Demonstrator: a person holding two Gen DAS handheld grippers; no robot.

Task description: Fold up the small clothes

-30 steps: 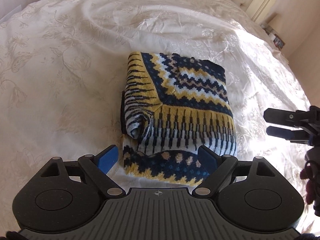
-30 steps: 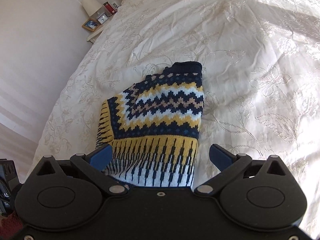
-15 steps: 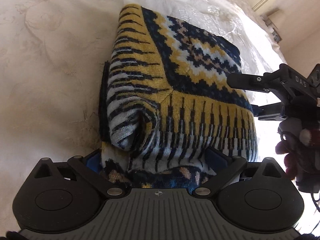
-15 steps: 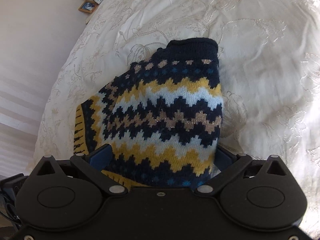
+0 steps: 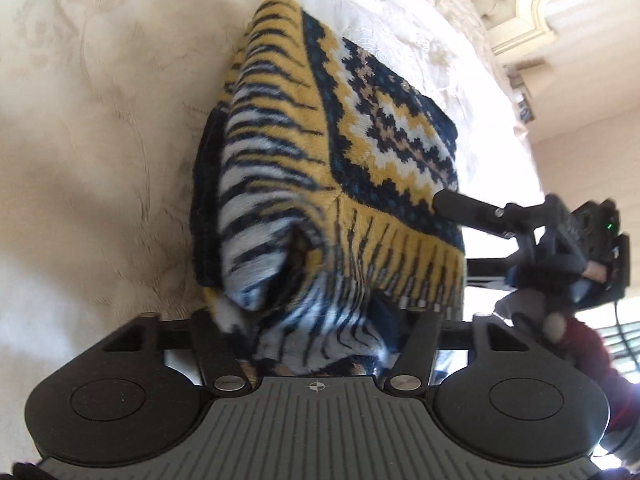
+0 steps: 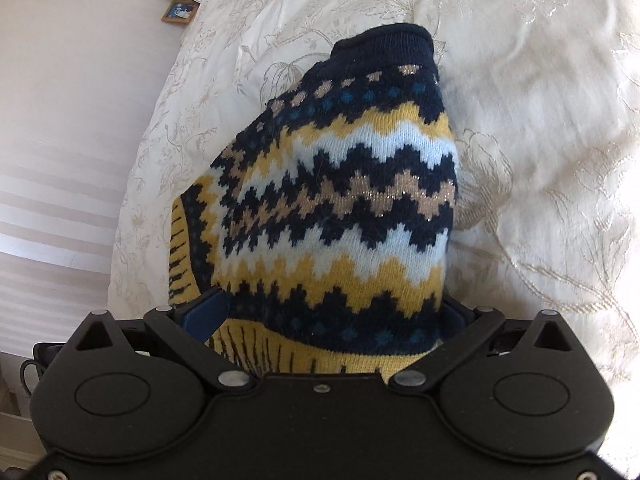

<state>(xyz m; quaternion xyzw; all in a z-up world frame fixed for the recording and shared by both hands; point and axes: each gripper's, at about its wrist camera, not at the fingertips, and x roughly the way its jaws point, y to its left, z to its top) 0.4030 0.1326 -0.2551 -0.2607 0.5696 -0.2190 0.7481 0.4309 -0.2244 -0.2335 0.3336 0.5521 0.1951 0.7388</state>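
Observation:
A folded knitted sweater (image 5: 340, 168) in navy, yellow and white zigzags lies on a cream bedspread (image 5: 100, 140). My left gripper (image 5: 316, 320) is shut on the sweater's bunched near edge; the knit hides its fingertips. The right gripper (image 5: 460, 236) comes in from the right side of this view, one finger over the sweater's top and one lower down. In the right wrist view the sweater (image 6: 340, 208) fills the gap of my right gripper (image 6: 330, 316), which stands open around it, a blue pad (image 6: 204, 316) showing at the left. The navy ribbed hem points away.
The bedspread (image 6: 540, 140) stretches wide on all sides. A tufted headboard (image 5: 520, 12) stands at the far end. A nightstand with a picture frame (image 6: 180, 10) sits beside the bed by a pale wall. A dark red sleeve (image 5: 592, 344) holds the right gripper.
Both grippers have pushed in onto the sweater. The left fingers have narrowed onto its near edge, which now bunches up. The right gripper slid further over it and stays wide.

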